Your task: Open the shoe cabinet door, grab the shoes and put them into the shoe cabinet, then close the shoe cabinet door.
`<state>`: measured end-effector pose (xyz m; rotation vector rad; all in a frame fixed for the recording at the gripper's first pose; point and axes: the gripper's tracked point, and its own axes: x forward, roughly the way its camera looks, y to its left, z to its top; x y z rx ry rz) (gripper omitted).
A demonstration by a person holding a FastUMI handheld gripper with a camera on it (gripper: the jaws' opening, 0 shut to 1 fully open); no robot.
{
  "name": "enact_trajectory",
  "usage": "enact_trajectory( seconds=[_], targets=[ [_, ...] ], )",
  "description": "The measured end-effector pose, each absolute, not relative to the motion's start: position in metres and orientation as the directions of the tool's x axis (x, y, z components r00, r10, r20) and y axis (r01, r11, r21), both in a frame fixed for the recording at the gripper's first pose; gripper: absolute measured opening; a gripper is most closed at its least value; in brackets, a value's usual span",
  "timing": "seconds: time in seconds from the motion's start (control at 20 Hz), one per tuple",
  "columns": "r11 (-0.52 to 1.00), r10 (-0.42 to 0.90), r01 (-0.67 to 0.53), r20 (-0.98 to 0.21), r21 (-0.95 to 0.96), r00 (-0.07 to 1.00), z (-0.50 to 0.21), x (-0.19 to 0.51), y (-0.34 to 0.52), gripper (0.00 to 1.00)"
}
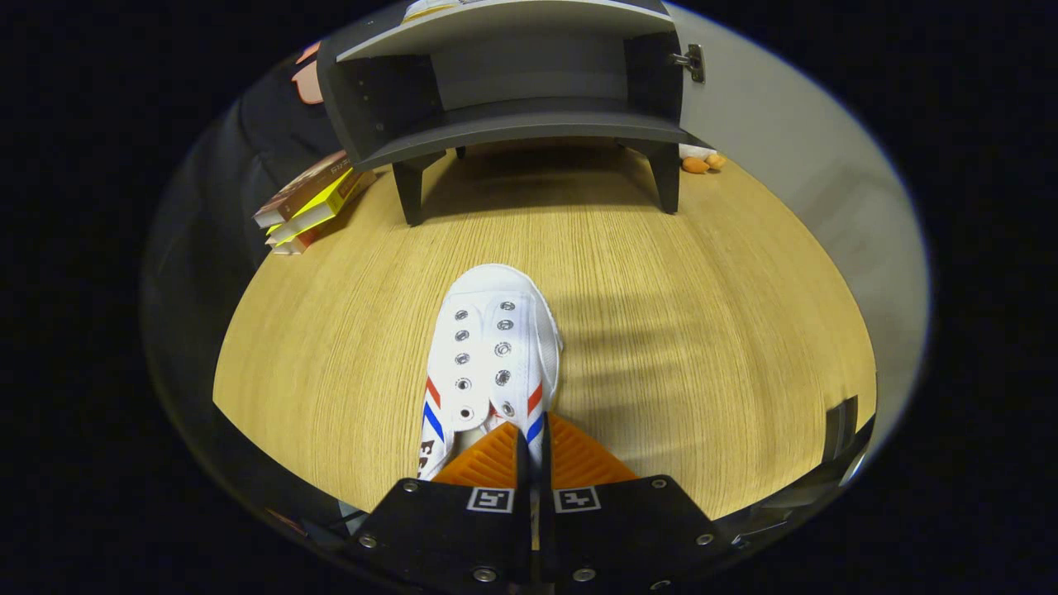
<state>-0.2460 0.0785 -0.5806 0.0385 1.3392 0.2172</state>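
Fingers (529,450): drawn close together, pinching the right side wall of a white canvas sneaker (494,351) near its heel opening. One finger sits inside the shoe, the other outside. Judged a firm hold, suited to carrying a soft-walled shoe.

Sneaker: toe points forward towards the shoe cabinet (504,91), eyelets up, red and blue stripes on each flank. Whether the sole rests on the wooden worktop (702,330) or hangs just above it cannot be told.

Cabinet: dark grey, on short legs, well beyond the toe. Door (793,157) swung open to the right, hinge (693,62) exposed. Lower compartment open to the front, apparently empty and ready to receive the shoe.

Clearances: bare worktop lies between toe and cabinet; the path is straight. A stack of books (310,202) sits left of the cabinet's left leg, an orange toy (702,163) by the right leg; both off the line. The shoe must clear the bottom shelf's front lip on entry
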Motion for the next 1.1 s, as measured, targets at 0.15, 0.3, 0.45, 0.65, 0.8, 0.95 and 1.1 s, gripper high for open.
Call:
enact_trajectory(
  seconds=[0.15, 0.3, 0.45, 0.65, 0.8, 0.95, 1.1],
  targets=[
    [0.984, 0.153, -0.12, -0.962, 0.129, 0.226, -0.568, -0.24, 0.073, 0.04],
    [0.984, 0.167, -0.098, -0.951, 0.146, 0.262, -0.539, -0.225, 0.071, 0.03],
    [0.988, 0.149, -0.088, -0.937, 0.127, 0.315, -0.513, -0.204, 0.065, 0.03],
    [0.985, 0.17, -0.078, -0.916, 0.152, 0.364, -0.475, -0.178, 0.069, 0.03],
    [0.987, 0.158, -0.089, -0.905, 0.133, 0.395, -0.45, -0.16, 0.068, 0.03],
    [0.987, 0.163, -0.081, -0.89, 0.142, 0.425, -0.424, -0.142, 0.07, 0.03],
    [0.988, 0.156, -0.08, -0.878, 0.135, 0.453, -0.4, -0.122, 0.07, 0.03]
  ],
)
